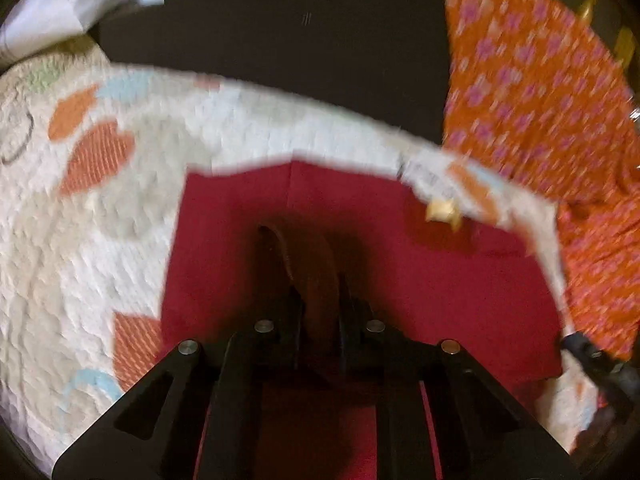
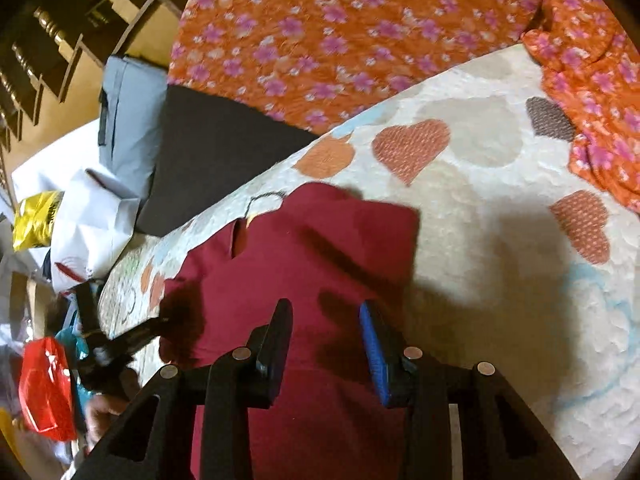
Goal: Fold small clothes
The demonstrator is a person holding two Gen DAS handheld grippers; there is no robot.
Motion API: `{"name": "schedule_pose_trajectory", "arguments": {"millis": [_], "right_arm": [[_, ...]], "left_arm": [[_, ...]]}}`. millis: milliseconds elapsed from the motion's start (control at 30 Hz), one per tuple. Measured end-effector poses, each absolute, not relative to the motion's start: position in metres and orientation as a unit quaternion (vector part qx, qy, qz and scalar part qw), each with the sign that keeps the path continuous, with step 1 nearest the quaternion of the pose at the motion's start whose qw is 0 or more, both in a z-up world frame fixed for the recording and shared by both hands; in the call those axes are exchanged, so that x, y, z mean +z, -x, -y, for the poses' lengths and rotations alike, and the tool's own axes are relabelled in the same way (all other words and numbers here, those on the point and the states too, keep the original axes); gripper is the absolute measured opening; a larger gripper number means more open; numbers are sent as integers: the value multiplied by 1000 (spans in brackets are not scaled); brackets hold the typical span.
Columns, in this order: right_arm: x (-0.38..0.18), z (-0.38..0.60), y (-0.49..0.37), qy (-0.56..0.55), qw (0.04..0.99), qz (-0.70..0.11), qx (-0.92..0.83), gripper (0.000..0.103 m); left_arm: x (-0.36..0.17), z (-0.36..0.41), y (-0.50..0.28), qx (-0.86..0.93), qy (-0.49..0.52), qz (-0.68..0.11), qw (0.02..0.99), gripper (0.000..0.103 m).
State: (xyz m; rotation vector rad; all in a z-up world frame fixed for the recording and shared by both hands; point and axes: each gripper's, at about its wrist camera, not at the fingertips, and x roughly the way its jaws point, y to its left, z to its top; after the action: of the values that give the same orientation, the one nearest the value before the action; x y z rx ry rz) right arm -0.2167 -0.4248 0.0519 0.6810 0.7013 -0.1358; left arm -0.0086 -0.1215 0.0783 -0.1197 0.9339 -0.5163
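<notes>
maroon garment [image 2: 304, 264] flat, long axis toward right hand-held gripper [image 2: 326, 316]

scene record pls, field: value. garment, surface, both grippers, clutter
garment: dark red cloth, lying on the blanket
surface: white blanket with heart patches
left gripper: shut on a fold of the red cloth, lifted edge between its fingers
right gripper: open, above the red cloth, nothing held
beside: orange flowered fabric, black mat
clutter: yellow bag, red bag at the left edge

Bare blanket [image 2: 500, 240] right of red cloth [image 2: 300, 248]; orange fabric [image 2: 592, 112] blocks far corner
</notes>
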Motion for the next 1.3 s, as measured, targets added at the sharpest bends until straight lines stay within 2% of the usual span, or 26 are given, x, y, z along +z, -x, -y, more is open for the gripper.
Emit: {"name": "schedule_pose_trajectory", "arguments": {"millis": [133, 300, 467, 533, 633, 700, 800, 900, 933, 1000, 1033, 1100, 1133, 1167, 1300], "right_arm": [[66, 430, 214, -300, 891, -332, -79, 33], [65, 435, 199, -285, 889, -346, -94, 35], [41, 441, 169, -295, 874, -374, -97, 43], [30, 444, 153, -299, 867, -388, -93, 43], [32, 442, 140, -273, 877, -386, -88, 22], [52, 437, 142, -231, 898, -359, -104, 12], [59, 430, 137, -149, 912, -351, -153, 11], [34, 443, 125, -167, 894, -383, -163, 11], [34, 448, 128, -179, 892, -382, -161, 11], [44, 452, 140, -200, 892, -373, -157, 14], [52, 452, 149, -212, 892, -366, -156, 20], [67, 447, 171, -220, 893, -357, -164, 35], [73, 442, 186, -220, 894, -356, -161, 48], [74, 436, 193, -219, 893, -362, -155, 50], [50, 410, 211, -215, 877, -416, -110, 50]], "left_arm": [[104, 84, 11, -235, 87, -420, 873, 12], [81, 58, 9, -201, 112, -451, 862, 12], [59, 67, 9, -192, 102, -468, 856, 12], [60, 70, 8, -192, 96, -465, 859, 12], [66, 67, 9, -193, 102, -449, 866, 12], [65, 64, 6, -194, 104, -444, 869, 12], [47, 77, 3, -178, 67, -469, 862, 12], [36, 85, 7, -178, 24, -472, 863, 13], [40, 81, 9, -180, 28, -469, 864, 17], [44, 73, 10, -179, 45, -473, 861, 26], [46, 67, 12, -179, 57, -479, 857, 27], [53, 60, 19, -178, 62, -480, 857, 32], [58, 56, 25, -177, 60, -477, 859, 33], [63, 51, 32, -177, 58, -474, 861, 33], [80, 41, 66, -197, 52, -469, 859, 37]]}}
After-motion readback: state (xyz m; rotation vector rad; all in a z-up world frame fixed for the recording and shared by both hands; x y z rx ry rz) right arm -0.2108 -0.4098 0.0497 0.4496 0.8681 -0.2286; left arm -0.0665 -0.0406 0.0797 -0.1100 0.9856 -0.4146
